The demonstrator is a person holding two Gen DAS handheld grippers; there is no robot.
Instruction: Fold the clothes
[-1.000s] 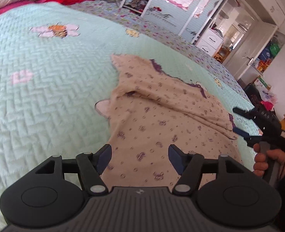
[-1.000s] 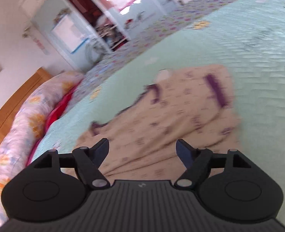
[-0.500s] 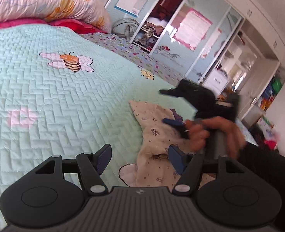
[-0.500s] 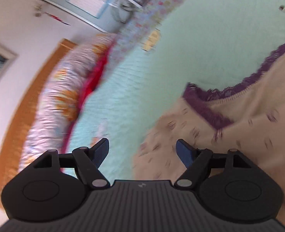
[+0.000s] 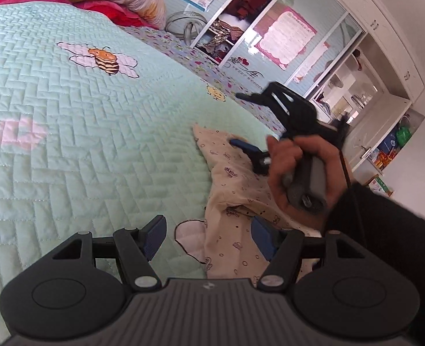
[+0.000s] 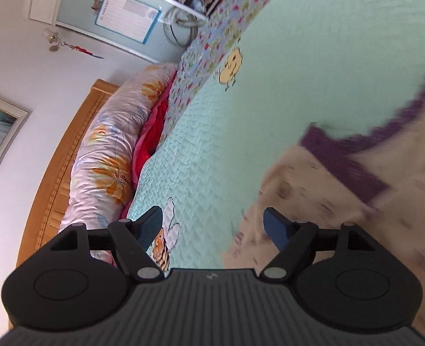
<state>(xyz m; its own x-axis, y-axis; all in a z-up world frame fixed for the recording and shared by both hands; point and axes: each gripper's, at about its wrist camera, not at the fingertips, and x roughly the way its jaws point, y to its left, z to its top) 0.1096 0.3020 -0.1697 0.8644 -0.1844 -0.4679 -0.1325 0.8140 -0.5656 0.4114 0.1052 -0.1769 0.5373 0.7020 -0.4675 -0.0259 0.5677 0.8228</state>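
Beige printed garment [image 5: 235, 230] lying rumpled on the quilt [image 5: 97, 144], just ahead of both the left gripper [image 5: 209, 235] and right gripper [image 6: 212, 225], jaws apart; thin, limp and light, probably best pinched at its purple-trimmed edge [image 6: 342, 155].

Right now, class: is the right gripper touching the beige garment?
Cannot tell: left wrist view shows the right gripper open over the beige garment, lower fingertip seemingly at it.

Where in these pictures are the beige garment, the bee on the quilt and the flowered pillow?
beige garment [image 5: 235, 239]: left wrist view, on its printed cloth near the gripper.
bee [image 5: 104, 60]: left wrist view, on its striped body.
flowered pillow [image 6: 105, 155]: right wrist view, on an orange flower.
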